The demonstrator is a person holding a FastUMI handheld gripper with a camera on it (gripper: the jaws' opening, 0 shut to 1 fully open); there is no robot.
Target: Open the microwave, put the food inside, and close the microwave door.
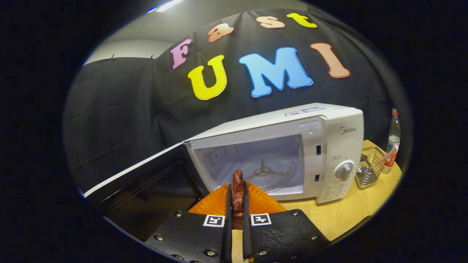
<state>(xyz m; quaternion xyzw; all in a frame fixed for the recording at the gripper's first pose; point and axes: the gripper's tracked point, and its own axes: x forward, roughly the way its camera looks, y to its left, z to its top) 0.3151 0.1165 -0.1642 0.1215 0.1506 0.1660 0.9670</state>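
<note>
A white microwave stands on the wooden table with its door swung wide open to the left. Inside, the glass turntable lies bare. My gripper is shut on a reddish-brown piece of food, which stands upright between both fingers. The food hangs over an orange plate just in front of the microwave's opening, a short way before the cavity.
To the right of the microwave stand a wire basket and a clear bottle near the table's far right corner. The light wooden tabletop stretches to the right of the fingers. The open door blocks the left side.
</note>
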